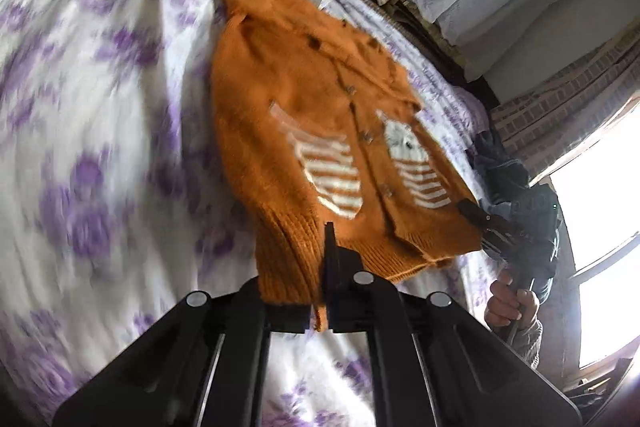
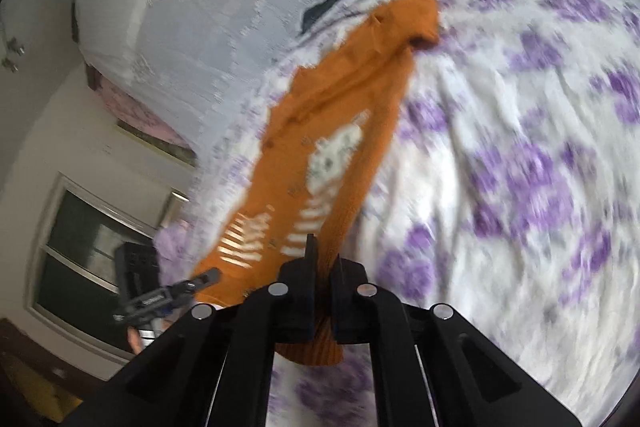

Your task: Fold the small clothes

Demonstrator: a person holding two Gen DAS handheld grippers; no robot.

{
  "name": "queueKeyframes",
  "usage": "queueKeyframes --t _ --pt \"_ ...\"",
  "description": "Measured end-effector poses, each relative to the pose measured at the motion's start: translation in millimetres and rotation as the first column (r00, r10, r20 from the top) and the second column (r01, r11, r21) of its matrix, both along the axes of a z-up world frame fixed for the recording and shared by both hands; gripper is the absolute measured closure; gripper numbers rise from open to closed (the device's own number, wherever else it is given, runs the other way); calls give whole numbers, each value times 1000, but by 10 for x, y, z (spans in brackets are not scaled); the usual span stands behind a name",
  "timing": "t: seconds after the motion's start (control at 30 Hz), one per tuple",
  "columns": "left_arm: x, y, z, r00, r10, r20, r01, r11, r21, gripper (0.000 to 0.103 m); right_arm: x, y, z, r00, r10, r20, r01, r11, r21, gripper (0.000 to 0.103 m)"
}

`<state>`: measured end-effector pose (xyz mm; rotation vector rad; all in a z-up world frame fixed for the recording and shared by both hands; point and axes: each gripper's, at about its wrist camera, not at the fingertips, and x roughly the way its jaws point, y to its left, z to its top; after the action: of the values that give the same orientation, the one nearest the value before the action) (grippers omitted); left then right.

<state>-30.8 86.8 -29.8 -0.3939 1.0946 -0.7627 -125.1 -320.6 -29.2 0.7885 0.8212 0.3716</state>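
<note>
A small orange knitted cardigan with buttons and white striped animal patches hangs stretched above the bed. My left gripper is shut on one corner of its ribbed hem. My right gripper is shut on the other hem corner; it also shows in the left wrist view, held by a hand. The cardigan also shows in the right wrist view, its hooded top end trailing toward the sheet. The left gripper shows there too.
A white bedsheet with purple flowers covers the bed below. A pale lace-covered headboard or pillow stands at the far side with dark clothes beside it. A bright window and a brick wall lie to the right.
</note>
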Motion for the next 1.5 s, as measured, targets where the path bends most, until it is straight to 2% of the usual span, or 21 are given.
queueKeyframes --t 0.13,0.3,0.4,0.6,1.0,1.13,1.3,1.43,1.47,1.5 --pt "283 -96 266 998 14 58 -15 1000 7 99 309 -108 251 999 -7 46 5 1000 28 97" --pt "758 -230 415 994 66 83 -68 997 26 99 742 -227 238 999 -40 37 36 994 104 97" --pt "1032 -302 354 992 100 74 -104 993 56 99 972 -305 104 998 -62 -2 61 988 139 97" --pt "1249 -379 185 994 101 46 -104 993 58 99 1125 -376 -111 997 -65 -46 72 983 167 97" --pt "1871 -523 245 989 130 64 -133 990 49 99 1669 -524 -90 995 -87 -51 95 979 180 97" --pt "2098 -566 265 987 144 66 -146 989 37 99 1873 -562 -77 993 -109 -43 116 974 195 96" --pt "2377 -606 215 978 194 76 -200 977 72 99 2148 -683 -142 982 -183 -49 190 959 209 94" --pt "2602 -642 124 976 214 39 -217 974 65 98 2317 -726 -179 972 -226 -58 232 959 164 94" --pt "2626 -667 111 977 211 42 -214 974 74 98 2321 -707 -144 974 -221 -44 225 967 123 94" --pt "2639 -703 101 977 204 55 -209 974 90 98 2301 -663 -65 976 -217 -16 217 975 37 93"
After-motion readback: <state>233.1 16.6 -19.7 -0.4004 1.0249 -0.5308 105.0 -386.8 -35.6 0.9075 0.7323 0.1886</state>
